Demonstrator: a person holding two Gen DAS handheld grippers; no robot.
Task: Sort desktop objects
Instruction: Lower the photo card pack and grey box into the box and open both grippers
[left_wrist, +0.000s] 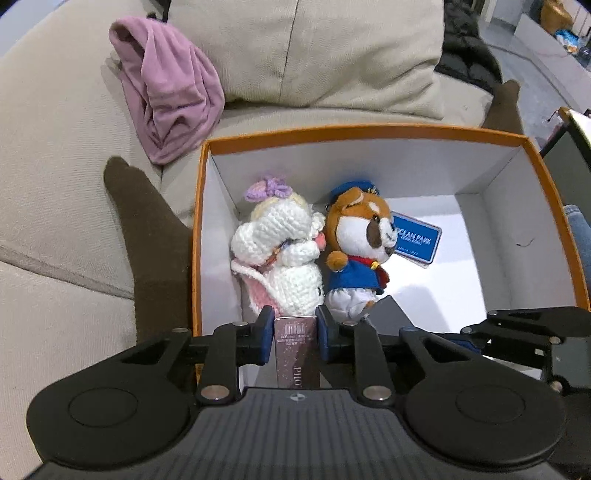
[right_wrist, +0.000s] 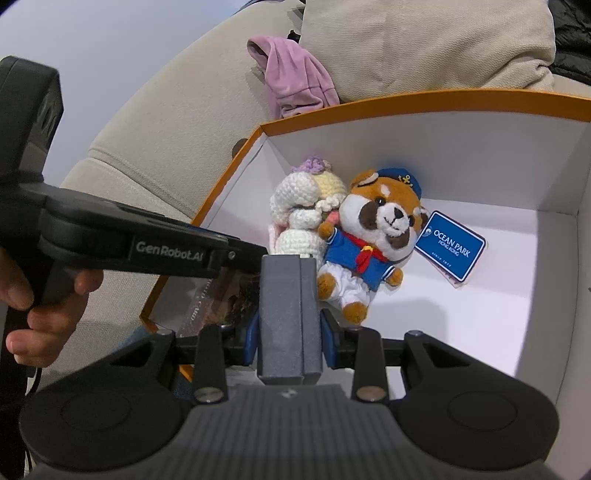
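Observation:
An orange-rimmed box (left_wrist: 369, 131) with white walls sits on a beige sofa. Inside lie a white crochet doll (left_wrist: 280, 240) with a purple bow and a plush red panda (left_wrist: 354, 236) in a sailor suit with a blue tag (left_wrist: 417, 236). My left gripper (left_wrist: 295, 321) hangs over the box's near left corner, shut on a slim mauve glittery pack (left_wrist: 297, 343). My right gripper (right_wrist: 290, 332) is shut on a grey rectangular block (right_wrist: 288, 295), just in front of the panda (right_wrist: 384, 218) and doll (right_wrist: 299, 195). The left gripper's body (right_wrist: 147, 240) crosses the right wrist view from the left.
A pink cloth (left_wrist: 170, 92) lies on the sofa behind the box, beside a beige cushion (left_wrist: 314, 48). Dark brown socked feet (left_wrist: 147, 229) rest left of the box and at the far right. A hand (right_wrist: 48, 291) holds the left gripper's handle. The box's right half (right_wrist: 480, 295) holds only the tag.

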